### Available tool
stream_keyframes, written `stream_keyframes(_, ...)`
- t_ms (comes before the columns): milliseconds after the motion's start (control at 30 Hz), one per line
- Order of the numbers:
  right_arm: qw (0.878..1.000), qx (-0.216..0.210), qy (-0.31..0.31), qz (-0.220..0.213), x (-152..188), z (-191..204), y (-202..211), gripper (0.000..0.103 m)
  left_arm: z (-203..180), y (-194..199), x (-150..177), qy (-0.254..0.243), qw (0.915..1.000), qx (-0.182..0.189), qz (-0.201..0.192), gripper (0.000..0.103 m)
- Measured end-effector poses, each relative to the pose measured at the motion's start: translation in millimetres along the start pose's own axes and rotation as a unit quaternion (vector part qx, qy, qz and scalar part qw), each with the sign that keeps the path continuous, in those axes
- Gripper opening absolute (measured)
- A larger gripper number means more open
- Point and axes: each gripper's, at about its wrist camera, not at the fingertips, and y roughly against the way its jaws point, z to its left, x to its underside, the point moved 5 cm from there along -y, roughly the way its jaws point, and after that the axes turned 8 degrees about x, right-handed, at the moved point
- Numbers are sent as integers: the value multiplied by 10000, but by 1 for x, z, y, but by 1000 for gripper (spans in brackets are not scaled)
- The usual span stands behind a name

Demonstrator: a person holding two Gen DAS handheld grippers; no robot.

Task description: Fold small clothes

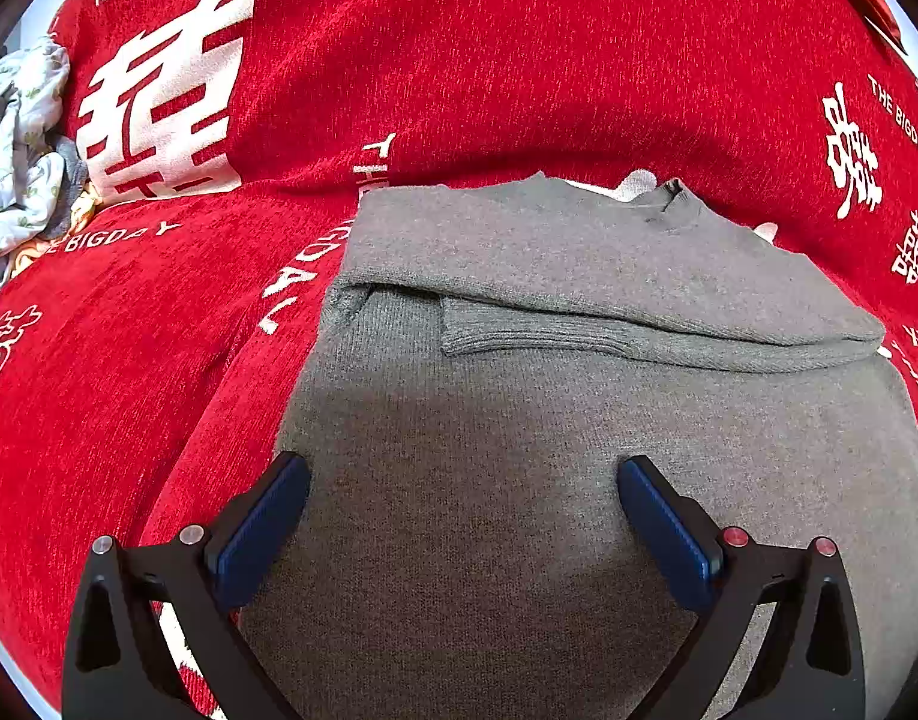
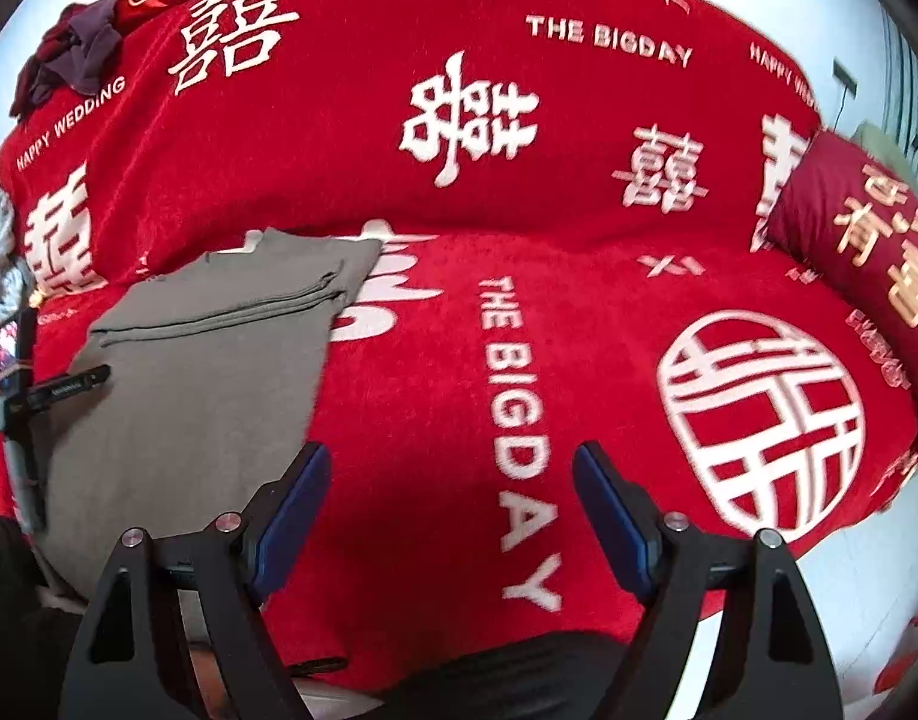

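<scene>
A grey knit sweater (image 1: 519, 432) lies flat on the red sofa cover (image 1: 399, 60), with its sleeves folded across the chest and the collar at the far end. My left gripper (image 1: 462, 471) hovers open over the sweater's lower body, blue pads wide apart and nothing between them. In the right wrist view the same sweater (image 2: 207, 372) lies to the left. My right gripper (image 2: 450, 468) stands open above bare red cover just right of the sweater's edge. The left gripper's black frame (image 2: 24, 396) shows at that view's left edge.
A heap of pale printed clothes (image 1: 21, 144) lies at the sofa's left end. Dark purple garments (image 2: 75, 54) sit on the backrest top. A dark red cushion (image 2: 861, 234) with gold characters rests at the right end. The sofa's front edge (image 2: 819, 558) drops to a pale floor.
</scene>
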Motion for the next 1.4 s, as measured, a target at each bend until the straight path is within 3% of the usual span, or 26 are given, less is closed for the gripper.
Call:
stream_keyframes(200, 9995, -121, 279, 99, 8, 22, 6, 85, 0, 0, 0, -3, 10000, 3, 2, 103)
stream_keyframes(333, 9980, 87, 620, 44, 17, 27, 7, 85, 0, 0, 0, -4, 10000, -1, 2, 103)
stream_keyframes(533, 9991, 93, 376, 142, 17, 16, -1, 85, 0, 0, 0, -2, 10000, 2, 2, 103)
stream_keyframes(1000, 9960, 64, 843, 275, 25, 29, -9, 85, 0, 0, 0, -4, 10000, 3, 4, 103)
stream_keyframes(1167, 9875, 569, 1466, -43, 20, 42, -9, 85, -1, 0, 1, -4, 10000, 4, 3, 103)
stream_keyframes(1233, 9856, 280, 1670, -4, 22, 52, -8, 85, 0, 0, 0, -5, 10000, 5, 4, 103)
stream_keyframes(1300, 9811, -790, 1681, 540, 35, 70, -12, 85, 0, 0, 0, -6, 10000, 5, 5, 103)
stream_keyframes(1400, 9702, -1521, 1485, 1166, 54, 84, -25, 85, 0, 0, 0, -7, 10000, 6, 5, 103)
